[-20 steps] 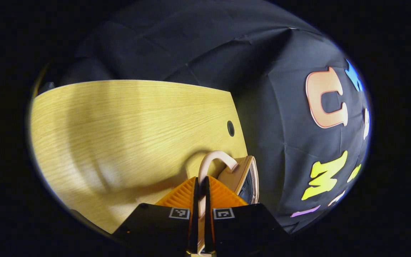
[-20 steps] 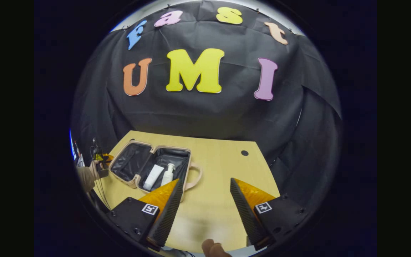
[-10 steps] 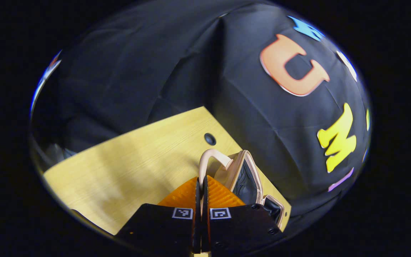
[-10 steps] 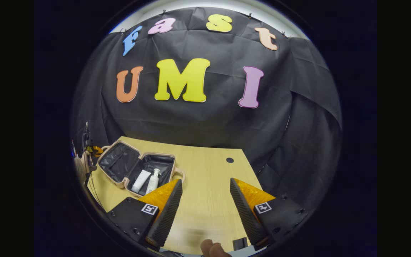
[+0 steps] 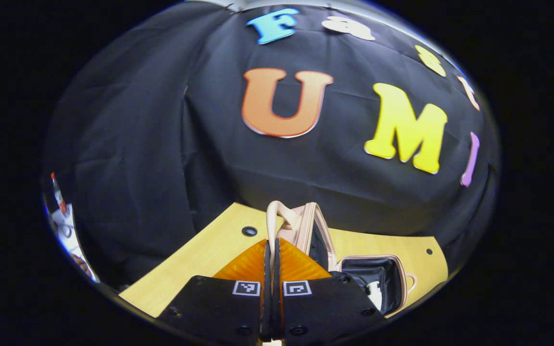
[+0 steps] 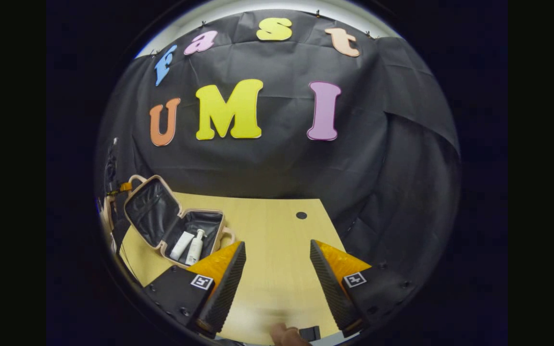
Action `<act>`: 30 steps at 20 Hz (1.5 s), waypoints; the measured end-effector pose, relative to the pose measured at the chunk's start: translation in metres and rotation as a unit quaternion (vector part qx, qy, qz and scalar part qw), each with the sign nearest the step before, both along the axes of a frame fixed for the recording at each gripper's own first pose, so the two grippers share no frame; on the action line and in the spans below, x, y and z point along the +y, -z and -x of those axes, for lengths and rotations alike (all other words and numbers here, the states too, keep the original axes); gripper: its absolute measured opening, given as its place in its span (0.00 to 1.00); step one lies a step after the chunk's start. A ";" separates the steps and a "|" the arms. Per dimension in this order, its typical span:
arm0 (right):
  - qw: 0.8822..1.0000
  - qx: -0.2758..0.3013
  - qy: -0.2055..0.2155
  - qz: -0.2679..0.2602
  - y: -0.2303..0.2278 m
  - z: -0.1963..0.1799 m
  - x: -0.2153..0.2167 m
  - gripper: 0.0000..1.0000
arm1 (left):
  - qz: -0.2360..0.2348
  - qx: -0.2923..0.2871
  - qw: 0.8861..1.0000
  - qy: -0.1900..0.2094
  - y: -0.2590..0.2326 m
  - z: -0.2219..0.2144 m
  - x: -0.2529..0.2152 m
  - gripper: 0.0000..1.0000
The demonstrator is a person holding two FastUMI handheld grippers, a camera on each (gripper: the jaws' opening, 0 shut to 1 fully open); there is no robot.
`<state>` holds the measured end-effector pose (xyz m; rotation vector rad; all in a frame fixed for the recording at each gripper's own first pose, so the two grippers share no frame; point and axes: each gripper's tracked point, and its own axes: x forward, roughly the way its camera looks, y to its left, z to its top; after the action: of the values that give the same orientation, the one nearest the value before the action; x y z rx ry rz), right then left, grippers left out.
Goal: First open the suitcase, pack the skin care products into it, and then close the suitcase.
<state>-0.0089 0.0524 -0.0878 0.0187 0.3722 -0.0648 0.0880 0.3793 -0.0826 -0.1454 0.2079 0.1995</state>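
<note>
Closing underway | suitcase lid [image 6: 152,211] has been raised from flat to about upright by its handle [image 5: 277,218], pinched in left gripper [image 5: 272,259] jaws | bottles [image 6: 188,245] packed inside, on surface [image 6: 272,240] | right gripper [image 6: 274,274] jaws spread, idle

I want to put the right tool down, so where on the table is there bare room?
The table is bare from the suitcase across to the small round hole and forward to the open right tool. The table's left end is crowded: the case's raised lid, the tube and pump bottle inside, and the left tool gripping the lid handle.
</note>
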 end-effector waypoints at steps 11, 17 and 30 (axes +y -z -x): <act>0.999 0.006 -0.042 0.003 0.023 0.016 -0.067 0.77 | -0.189 -0.043 0.980 0.045 -0.035 0.024 -0.185 0.04; 0.999 0.022 -0.035 -0.008 0.042 0.026 -0.116 0.79 | -0.146 -0.001 0.984 0.106 0.013 0.015 -0.292 0.04; 0.998 0.047 0.007 -0.050 0.068 0.052 -0.169 0.77 | -0.198 0.168 0.950 0.173 0.151 0.006 -0.391 0.04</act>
<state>-0.0608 -0.1168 -0.1554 0.1172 0.4688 -0.0615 0.0822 -0.0122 -0.2340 0.3272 0.5218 -0.0892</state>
